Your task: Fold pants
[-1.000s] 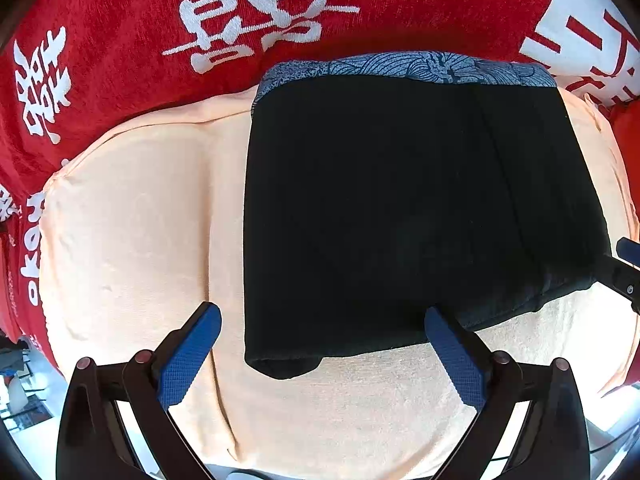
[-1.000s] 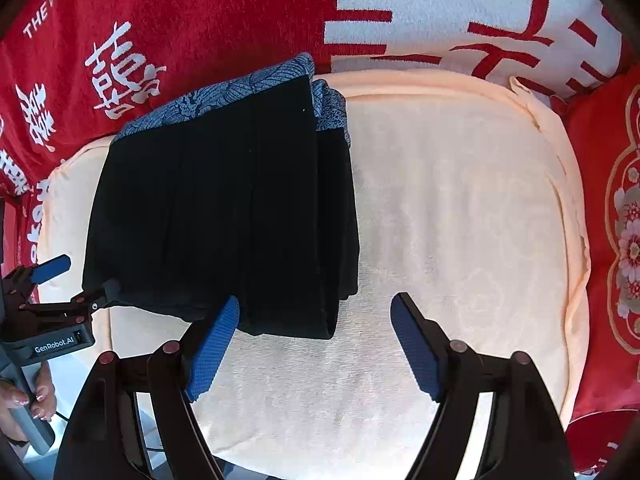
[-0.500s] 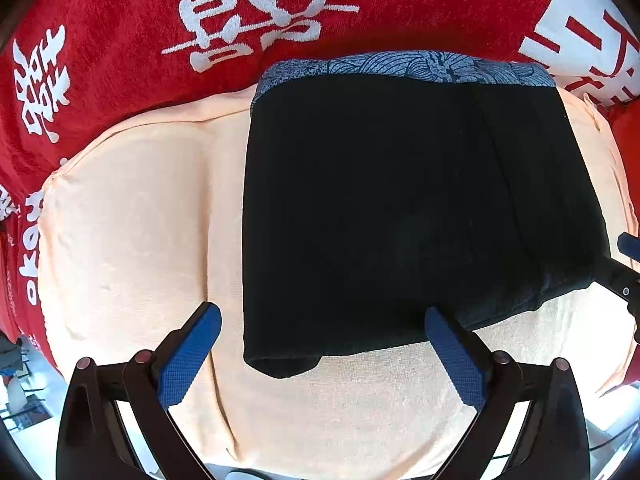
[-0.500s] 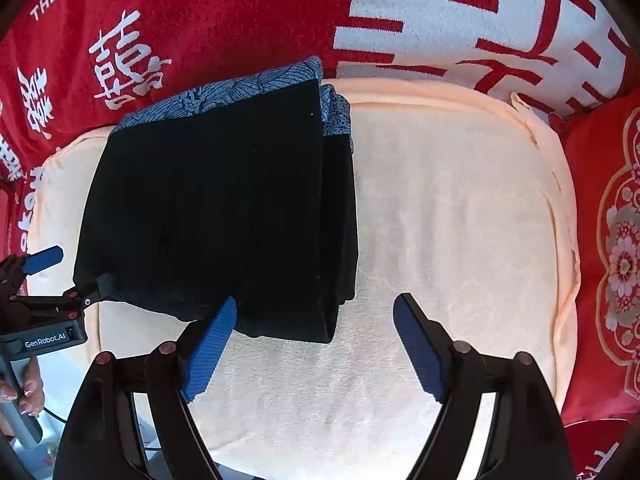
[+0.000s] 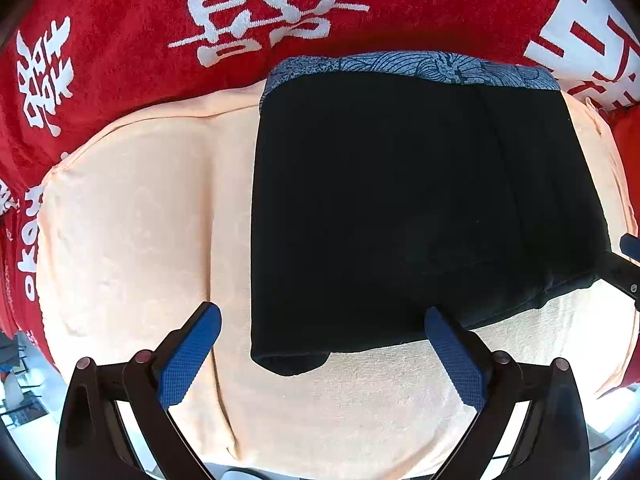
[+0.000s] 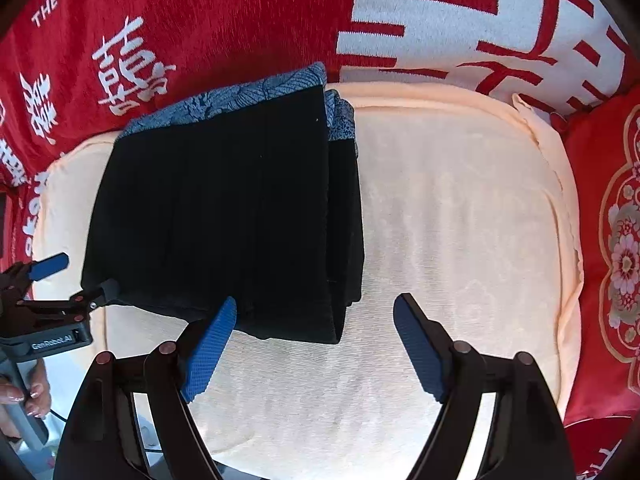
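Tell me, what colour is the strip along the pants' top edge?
Blue waistband with a leafy line pattern, clearest in the left wrist view.

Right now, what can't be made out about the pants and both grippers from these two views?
- Left wrist view: right gripper cut off by the right edge; only a sliver shows.
- Right wrist view: left gripper partly cut off at the left edge; whether its fingers touch the black pants is unclear.
- Both views: layers inside the folded pants are hidden by the top layer.
- The peach towel under the pants is hidden.
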Tool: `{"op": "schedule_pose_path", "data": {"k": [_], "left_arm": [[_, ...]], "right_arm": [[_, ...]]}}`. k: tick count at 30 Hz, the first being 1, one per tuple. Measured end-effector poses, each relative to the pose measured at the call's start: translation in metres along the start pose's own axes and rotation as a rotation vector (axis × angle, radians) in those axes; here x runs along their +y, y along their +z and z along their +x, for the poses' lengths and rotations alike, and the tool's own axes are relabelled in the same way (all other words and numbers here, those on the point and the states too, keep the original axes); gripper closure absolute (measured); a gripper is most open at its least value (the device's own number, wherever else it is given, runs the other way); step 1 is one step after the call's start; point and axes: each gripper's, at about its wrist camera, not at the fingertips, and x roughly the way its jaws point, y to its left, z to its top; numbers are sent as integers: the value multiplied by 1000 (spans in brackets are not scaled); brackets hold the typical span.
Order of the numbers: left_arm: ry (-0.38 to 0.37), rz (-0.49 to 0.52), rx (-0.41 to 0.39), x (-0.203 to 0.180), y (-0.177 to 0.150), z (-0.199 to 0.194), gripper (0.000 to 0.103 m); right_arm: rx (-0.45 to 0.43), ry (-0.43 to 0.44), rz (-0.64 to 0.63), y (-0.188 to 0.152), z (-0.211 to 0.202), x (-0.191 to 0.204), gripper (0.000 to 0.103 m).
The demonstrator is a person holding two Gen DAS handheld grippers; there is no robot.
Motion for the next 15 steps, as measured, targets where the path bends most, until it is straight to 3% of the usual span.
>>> {"op": "schedule_pose_path", "data": {"k": [15], "left_arm": [[-22, -5, 10, 10, 2, 6, 1]], "right_arm": [[12, -1, 6, 1, 1, 2, 20]]}}
